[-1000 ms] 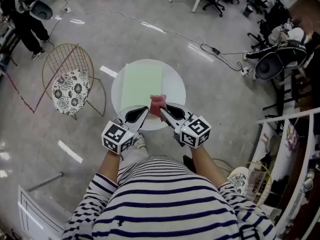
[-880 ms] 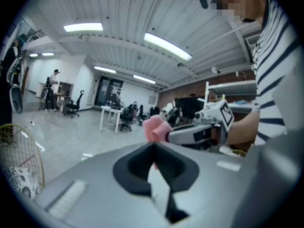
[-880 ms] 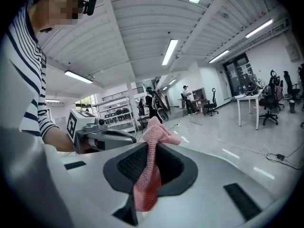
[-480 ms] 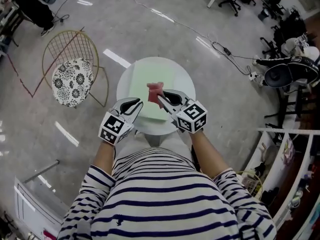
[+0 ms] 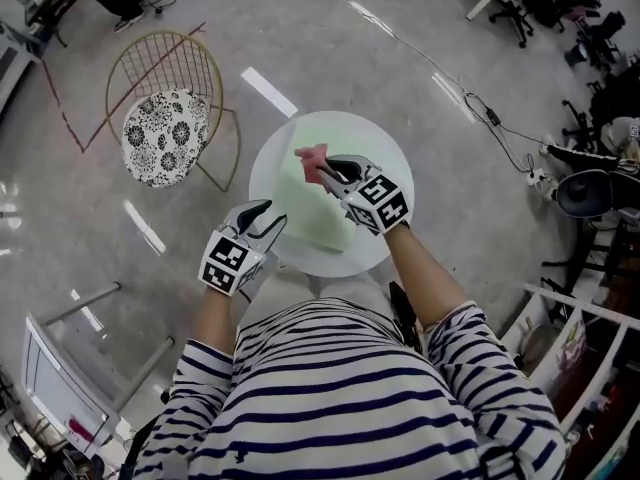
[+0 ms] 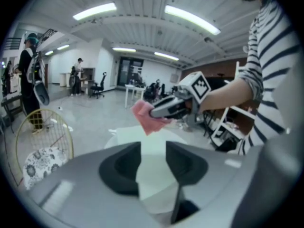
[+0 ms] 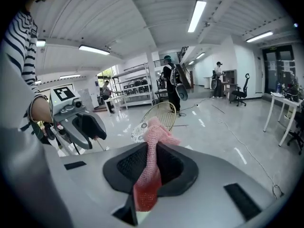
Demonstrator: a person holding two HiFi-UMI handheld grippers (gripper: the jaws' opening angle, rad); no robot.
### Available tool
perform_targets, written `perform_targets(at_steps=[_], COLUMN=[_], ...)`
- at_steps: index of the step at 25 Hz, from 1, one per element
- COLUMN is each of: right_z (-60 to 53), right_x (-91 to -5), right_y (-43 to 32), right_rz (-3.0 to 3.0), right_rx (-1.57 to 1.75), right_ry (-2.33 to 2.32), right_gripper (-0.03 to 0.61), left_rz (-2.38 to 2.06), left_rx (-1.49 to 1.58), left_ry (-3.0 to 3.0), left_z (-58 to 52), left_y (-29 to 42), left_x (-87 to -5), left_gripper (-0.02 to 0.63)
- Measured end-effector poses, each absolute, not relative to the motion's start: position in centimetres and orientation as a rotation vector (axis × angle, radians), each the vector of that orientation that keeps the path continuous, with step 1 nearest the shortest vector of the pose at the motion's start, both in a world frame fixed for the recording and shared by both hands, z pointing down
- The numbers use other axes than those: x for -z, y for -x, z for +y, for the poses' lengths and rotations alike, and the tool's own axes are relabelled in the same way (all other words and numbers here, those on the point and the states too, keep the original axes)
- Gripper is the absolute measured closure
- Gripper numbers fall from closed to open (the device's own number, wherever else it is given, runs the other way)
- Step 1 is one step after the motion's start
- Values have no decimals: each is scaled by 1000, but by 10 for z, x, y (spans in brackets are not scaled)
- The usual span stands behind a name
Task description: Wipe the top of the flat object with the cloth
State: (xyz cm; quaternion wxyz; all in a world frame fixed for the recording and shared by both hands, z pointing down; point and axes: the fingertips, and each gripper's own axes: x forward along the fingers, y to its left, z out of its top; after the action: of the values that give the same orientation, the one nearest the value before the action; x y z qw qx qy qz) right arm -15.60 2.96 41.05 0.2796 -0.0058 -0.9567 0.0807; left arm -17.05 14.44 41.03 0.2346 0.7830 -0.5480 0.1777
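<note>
A gold wire chair (image 5: 163,60) with floral cushion (image 5: 165,138) stands beside the round white table (image 5: 265,178).

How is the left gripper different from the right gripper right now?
The right gripper is shut on the pink cloth; the left gripper is open and empty, its fingers having just been opening. The right gripper is over the green mat on the round table; the left gripper is beside the table's edge. Both carry a marker cube.

the cloth (image 5: 311,155) is pink, the flat object (image 5: 310,208) pale green, the table (image 5: 263,173) white, the cushion (image 5: 163,136) black-and-white floral.
</note>
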Motion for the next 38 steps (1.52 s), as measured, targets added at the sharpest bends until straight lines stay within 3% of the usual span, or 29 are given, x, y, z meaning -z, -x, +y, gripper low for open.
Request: perform_targets(at_steps=[14, 25, 38], right_z=[-28, -67, -24], right_x=[-520, -546, -553], right_y=[209, 228, 213], right_rz=[-2246, -2110, -2084], right_rx=[96, 262, 268], right_ry=[131, 118, 148], right_gripper=[531, 531, 531], left_rz=[-1559, -1531, -1539], left_rx=[-418, -431, -437], left_ry=[-2112, -2096, -2099], left_z=[118, 123, 131], left_y=[186, 193, 199], left_x=[-406, -415, -415], left_gripper=[449, 449, 451])
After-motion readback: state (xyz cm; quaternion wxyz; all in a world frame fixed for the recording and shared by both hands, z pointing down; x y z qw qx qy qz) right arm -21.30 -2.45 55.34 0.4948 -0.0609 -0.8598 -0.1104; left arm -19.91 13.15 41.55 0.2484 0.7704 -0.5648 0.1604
